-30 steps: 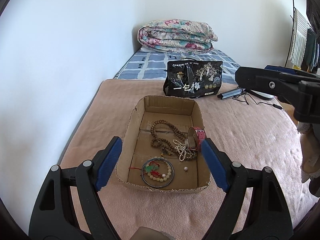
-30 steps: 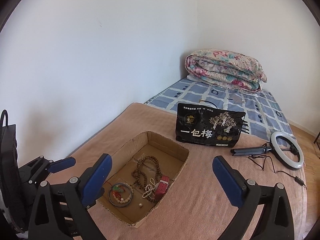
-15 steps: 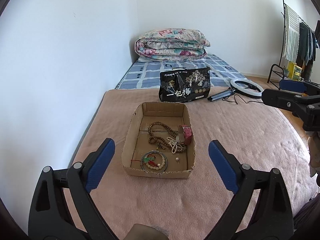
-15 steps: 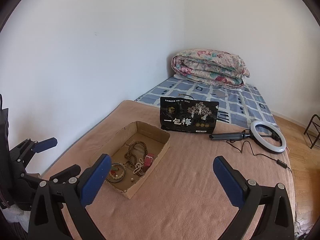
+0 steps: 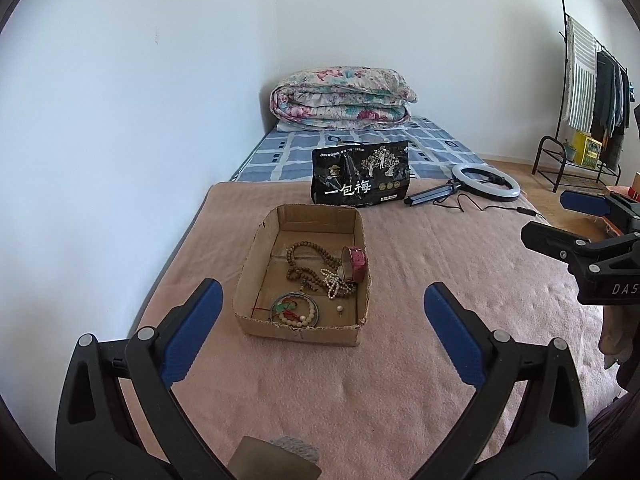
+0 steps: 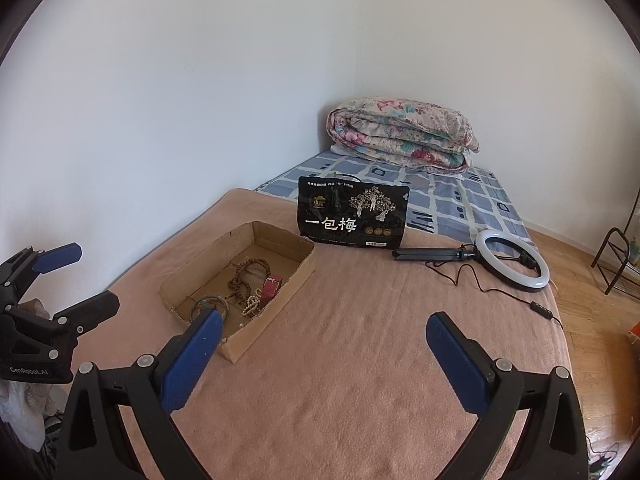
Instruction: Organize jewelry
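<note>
Left gripper (image 5: 320, 320) stands with its blue pads wide apart and nothing between them; its jaws have just been opening. From this wrist view it hangs back from the cardboard box (image 5: 256, 280), which sits on the pink blanket (image 5: 440, 260). All the jewelry in sight lies inside the box: a string of brown wooden beads (image 5: 310, 258), a red watch (image 5: 357, 263) leaning by the right wall, a strand of small white beads (image 5: 331, 285), a round bangle with pale beads (image 5: 295, 311) near the front wall, and a single pearl pin (image 5: 340, 309). No piece lies loose on the blanket. The right gripper (image 5: 560, 224) shows at the right edge, well apart from the box.

From the right wrist view, the right gripper (image 6: 320, 346) is likewise spread wide and empty, above bare blanket beside the box (image 6: 296, 276). The beads (image 6: 244, 280) and watch (image 6: 270, 286) rest in a heap inside. A black snack bag (image 6: 352, 216) and a ring light (image 6: 514, 260) sit beyond.

Gathering looks done. Whether the tangled strands need sorting apart is unclear; neither tool is near them.
</note>
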Available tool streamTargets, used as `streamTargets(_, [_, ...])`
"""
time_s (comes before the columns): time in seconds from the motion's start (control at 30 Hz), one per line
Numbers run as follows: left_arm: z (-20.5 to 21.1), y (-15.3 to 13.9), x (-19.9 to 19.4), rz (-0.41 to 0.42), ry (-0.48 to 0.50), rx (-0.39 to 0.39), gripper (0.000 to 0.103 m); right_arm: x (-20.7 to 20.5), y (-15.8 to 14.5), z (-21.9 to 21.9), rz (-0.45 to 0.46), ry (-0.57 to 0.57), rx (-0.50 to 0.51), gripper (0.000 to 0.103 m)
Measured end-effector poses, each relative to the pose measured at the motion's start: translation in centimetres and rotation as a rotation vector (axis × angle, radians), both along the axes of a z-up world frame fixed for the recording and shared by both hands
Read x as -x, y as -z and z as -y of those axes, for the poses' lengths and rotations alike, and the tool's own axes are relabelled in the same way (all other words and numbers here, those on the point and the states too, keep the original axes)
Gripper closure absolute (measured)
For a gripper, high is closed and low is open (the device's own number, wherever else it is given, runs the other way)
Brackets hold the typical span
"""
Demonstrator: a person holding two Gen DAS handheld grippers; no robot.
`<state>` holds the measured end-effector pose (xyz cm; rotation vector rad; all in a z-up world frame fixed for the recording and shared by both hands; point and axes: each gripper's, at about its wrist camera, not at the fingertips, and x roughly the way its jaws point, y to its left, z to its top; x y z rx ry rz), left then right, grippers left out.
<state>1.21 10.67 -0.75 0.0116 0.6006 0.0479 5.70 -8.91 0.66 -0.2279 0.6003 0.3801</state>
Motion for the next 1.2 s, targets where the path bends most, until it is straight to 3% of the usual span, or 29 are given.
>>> streamTargets(0.3, [0.9,0.6,0.2,0.022,-0.009,-0.022,0.0,-0.5,1.5,1.4,-0.011,0.014,-0.004,0.0])
streamTargets(0.57, [0.4,1.3,-0.6,-0.032,-0.016,0.02,0.0,-0.7,2.7,1.7,-0.041,0.012,0.01,0.0])
streamTargets(1.2, [0.7,1.9,-0.8,-0.036,-0.018,0.019,0.0,-1.2,2.5,2.7,-0.049,0.037,-0.016,0.0])
